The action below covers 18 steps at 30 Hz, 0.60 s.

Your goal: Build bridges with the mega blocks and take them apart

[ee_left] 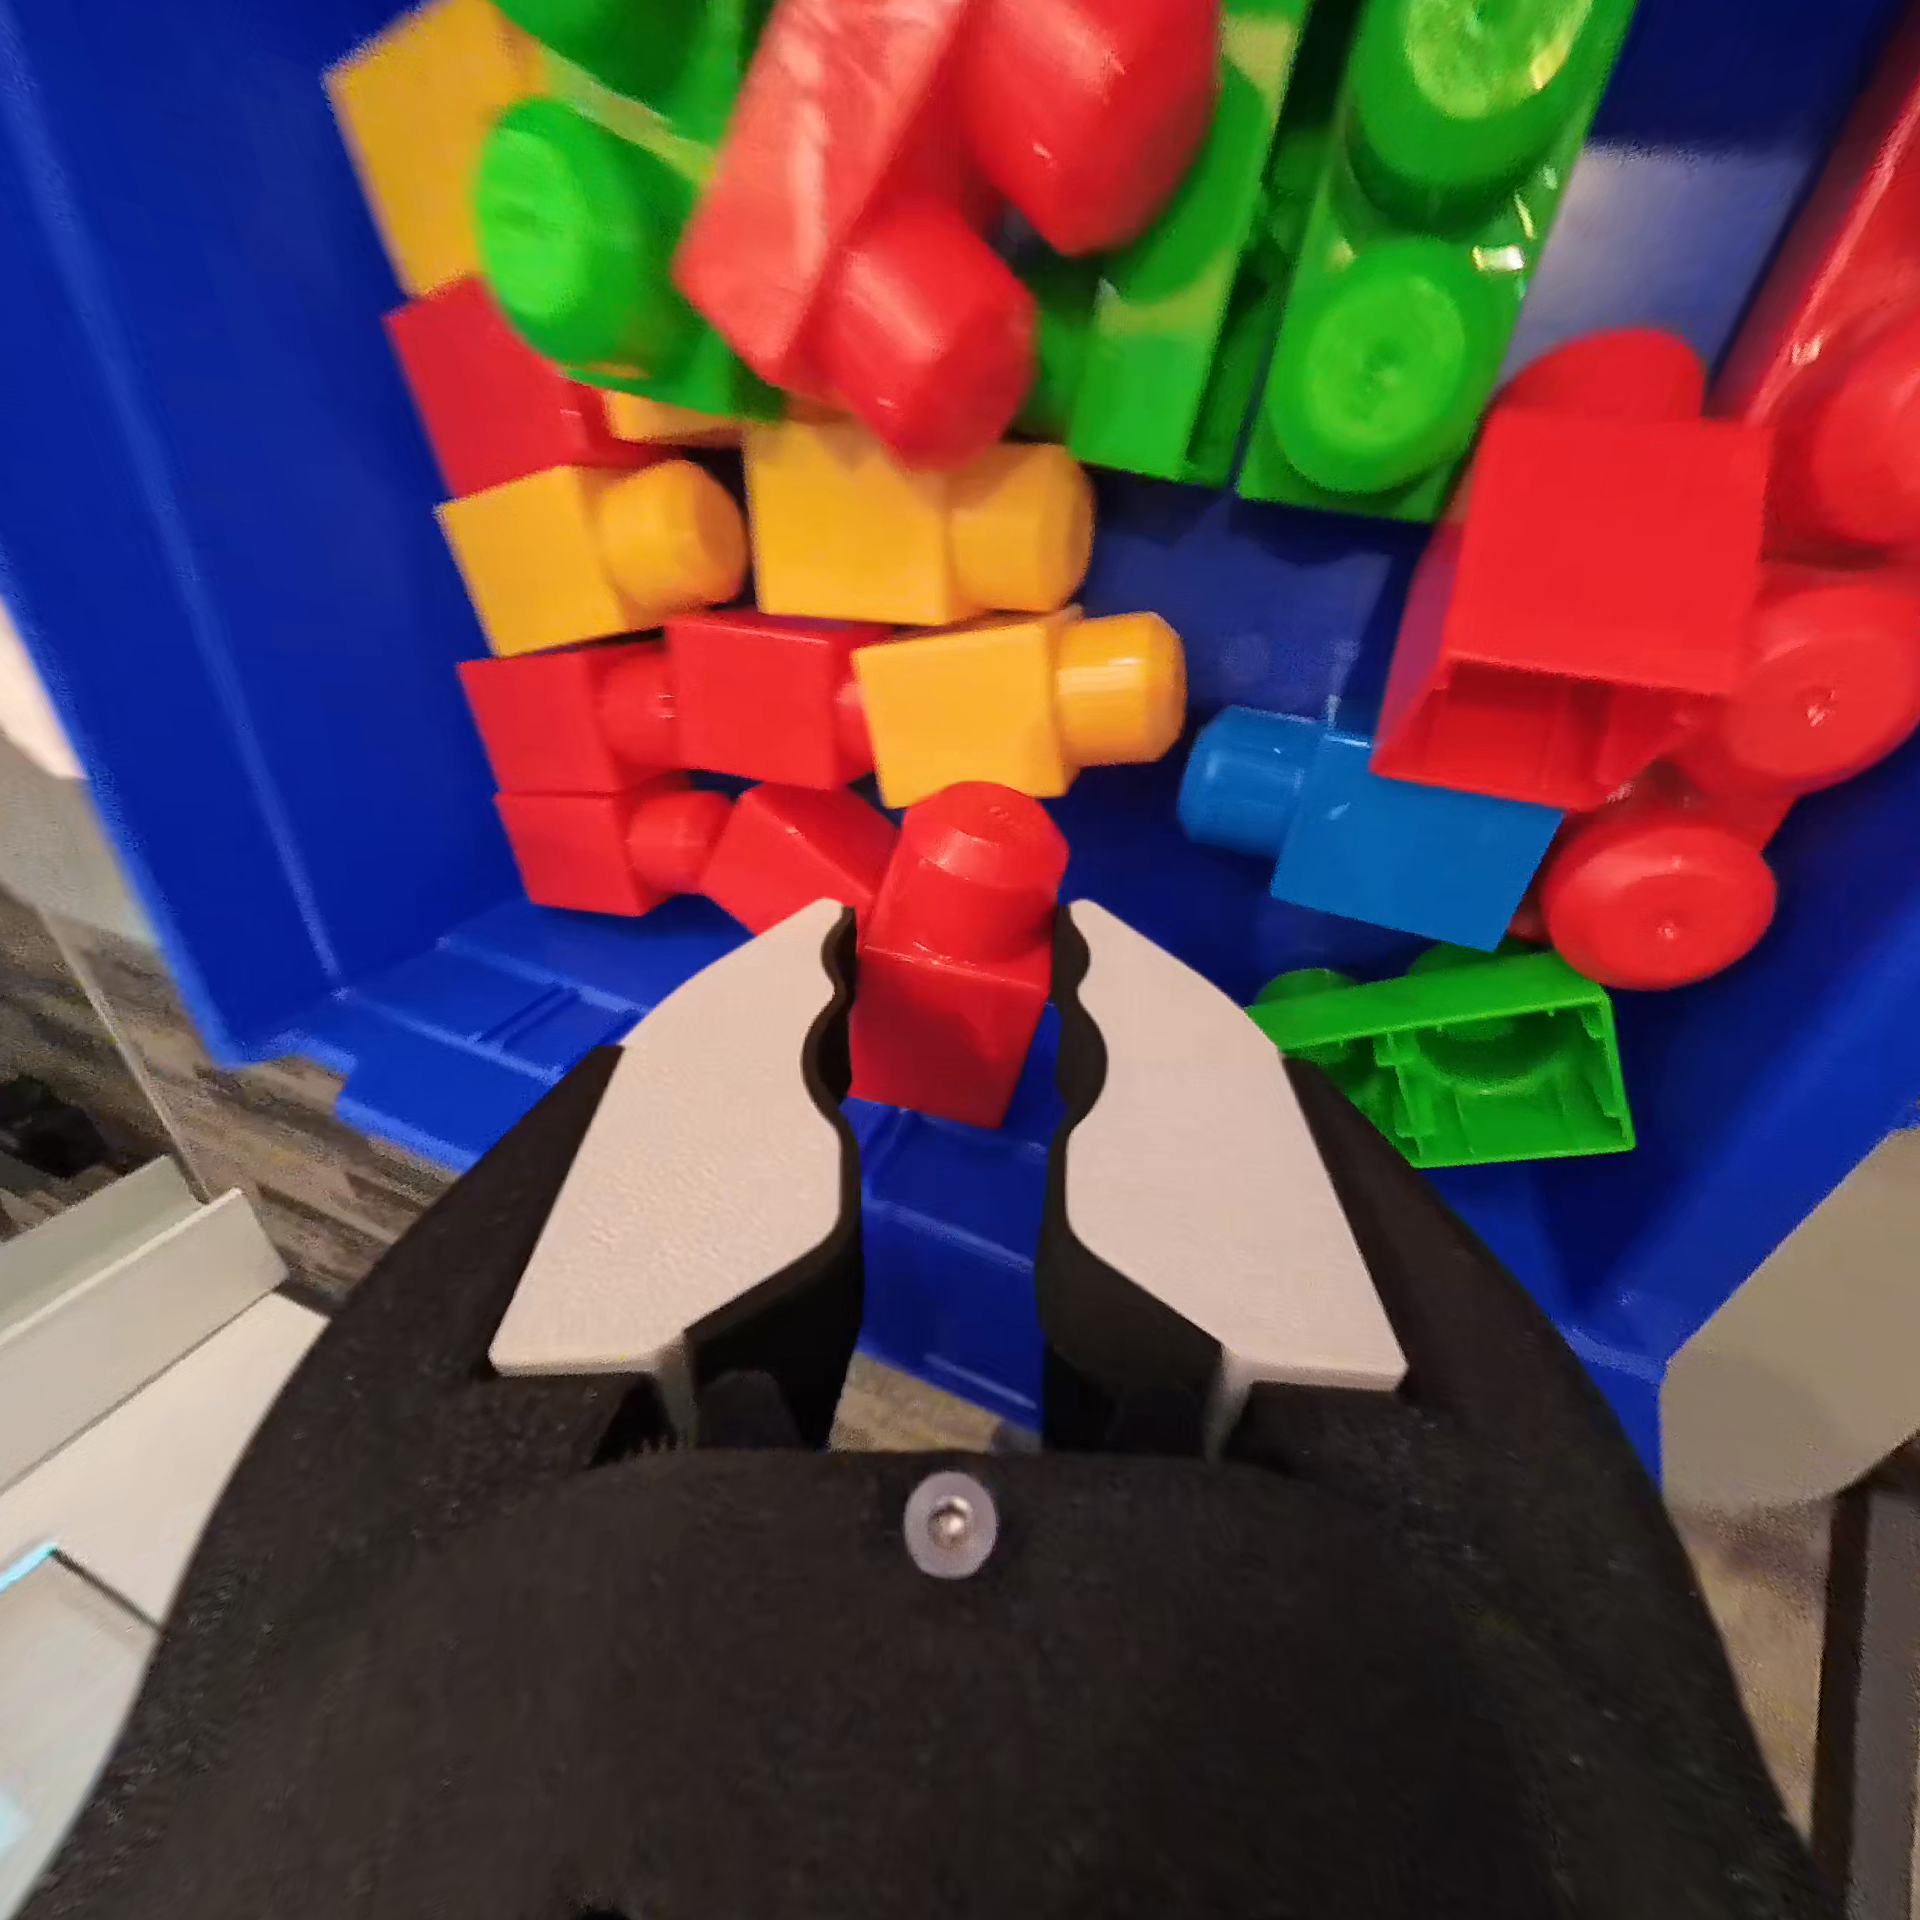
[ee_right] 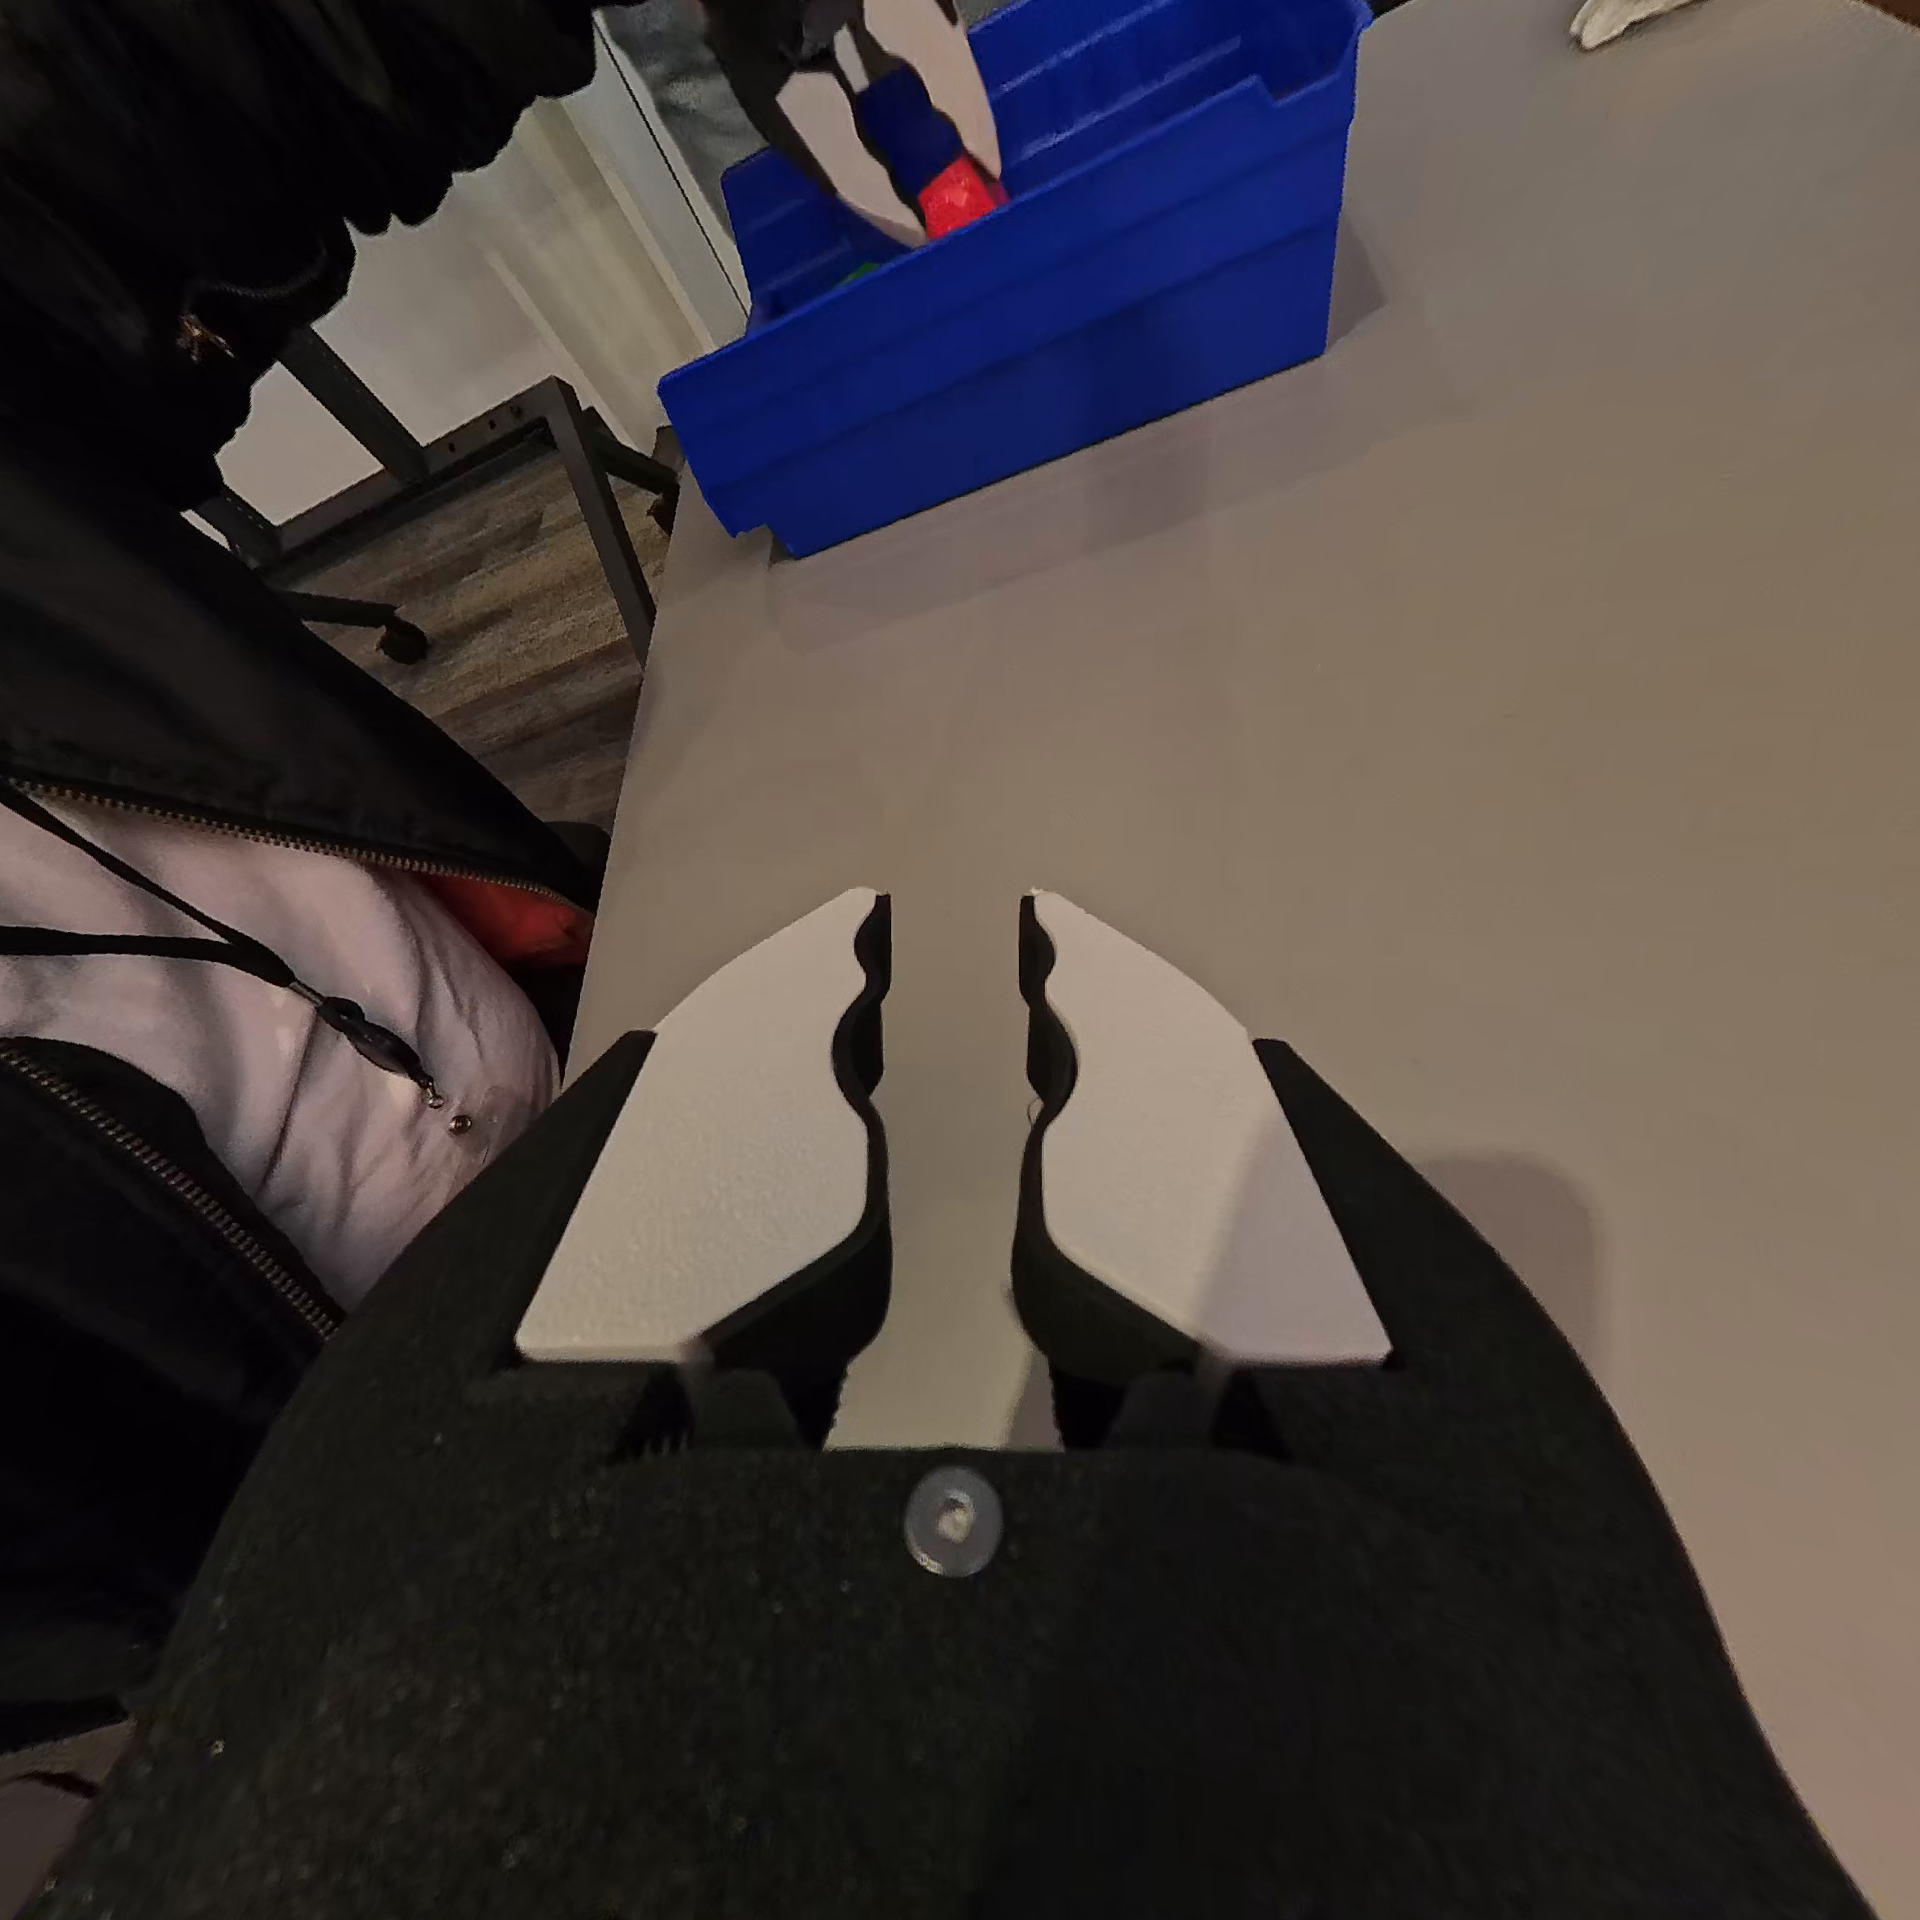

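Our left tongs [ee_left: 956, 935] clamp a single red block [ee_left: 951, 977] above the blue bin [ee_left: 208, 520]; we should lift straight, clearing the pile. Right tongs [ee_right: 956, 925] hover narrowly parted, empty, over the bare surface [ee_right: 1455, 727].

Mega blocks [ee_left: 914, 540]: red, yellow, green and blue, single- and multi-stud, heaped loose on their sides. One red single-stud block [ee_left: 951, 977], stud pointing away, sits above heap's near edge.
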Motion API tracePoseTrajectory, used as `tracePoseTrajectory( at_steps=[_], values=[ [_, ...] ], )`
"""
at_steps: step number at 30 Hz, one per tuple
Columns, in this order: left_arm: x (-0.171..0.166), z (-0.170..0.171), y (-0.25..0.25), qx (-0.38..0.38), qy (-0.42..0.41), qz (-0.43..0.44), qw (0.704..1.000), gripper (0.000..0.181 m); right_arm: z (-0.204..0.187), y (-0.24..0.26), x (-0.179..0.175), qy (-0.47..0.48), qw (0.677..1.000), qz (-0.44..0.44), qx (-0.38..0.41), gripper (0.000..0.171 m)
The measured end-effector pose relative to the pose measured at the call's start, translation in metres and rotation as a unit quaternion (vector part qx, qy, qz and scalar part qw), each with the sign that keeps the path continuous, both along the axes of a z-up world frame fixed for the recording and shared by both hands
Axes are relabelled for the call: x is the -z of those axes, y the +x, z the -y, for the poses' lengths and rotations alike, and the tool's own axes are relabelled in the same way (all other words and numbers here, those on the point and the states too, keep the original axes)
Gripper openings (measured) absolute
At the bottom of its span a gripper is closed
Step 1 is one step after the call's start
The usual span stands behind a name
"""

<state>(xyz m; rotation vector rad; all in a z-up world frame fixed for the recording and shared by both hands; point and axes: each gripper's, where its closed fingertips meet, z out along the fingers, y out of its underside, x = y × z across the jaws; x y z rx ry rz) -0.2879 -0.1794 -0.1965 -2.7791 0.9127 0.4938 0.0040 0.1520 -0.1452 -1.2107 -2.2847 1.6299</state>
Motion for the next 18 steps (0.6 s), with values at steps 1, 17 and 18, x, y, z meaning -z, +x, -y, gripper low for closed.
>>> tracePoseTrajectory(
  at_steps=[1,17,18],
  values=[
    [-0.008,-0.003,-0.002,-0.012,0.023,0.002,1.0,0.036,-0.001,0.001,-0.001,-0.002,1.0,-0.002,0.001,0.023],
    [-0.163,-0.181,0.118,-0.161,0.411,0.156,0.884,0.036,-0.018,0.025,-0.031,-0.009,0.998,-0.056,0.007,0.022],
    [-0.164,-0.197,0.13,-0.172,0.432,0.185,0.866,0.036,-0.019,0.028,-0.034,-0.01,0.998,-0.061,0.007,0.022]
  ],
)
